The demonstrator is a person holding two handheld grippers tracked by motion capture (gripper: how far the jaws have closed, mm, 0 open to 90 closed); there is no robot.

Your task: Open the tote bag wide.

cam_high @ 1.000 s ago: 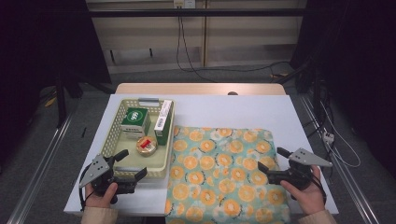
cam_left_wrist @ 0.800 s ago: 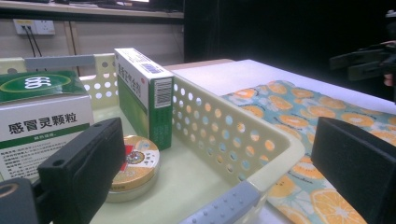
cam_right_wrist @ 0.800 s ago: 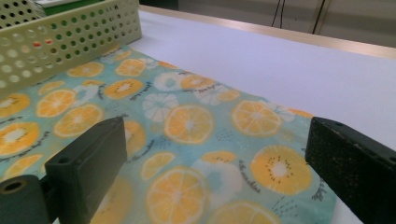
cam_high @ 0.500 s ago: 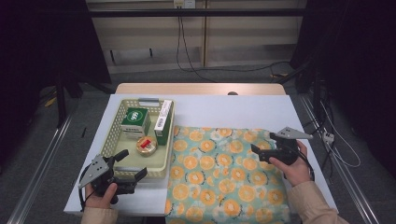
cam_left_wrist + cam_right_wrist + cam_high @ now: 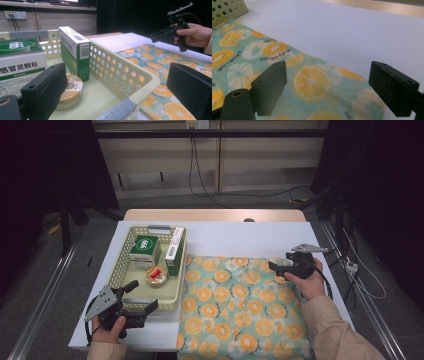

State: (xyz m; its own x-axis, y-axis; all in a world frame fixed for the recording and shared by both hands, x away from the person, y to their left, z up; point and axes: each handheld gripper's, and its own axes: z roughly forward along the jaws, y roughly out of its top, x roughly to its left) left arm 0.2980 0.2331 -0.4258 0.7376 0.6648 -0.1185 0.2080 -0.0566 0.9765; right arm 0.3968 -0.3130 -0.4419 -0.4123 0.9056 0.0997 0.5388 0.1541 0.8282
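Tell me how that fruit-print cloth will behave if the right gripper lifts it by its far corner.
The cloth lies thin and flat, so it will probably drape limply. It looks light. The open right gripper hovers over that corner; a one-corner pinch likely drags the rest along.

Green box (image 5: 144, 249) lying flat; tall narrow box (image 5: 175, 251) stands just right of it, round tin (image 5: 156, 275) just in front, bare white table (image 5: 240, 237) spreading off to its right.
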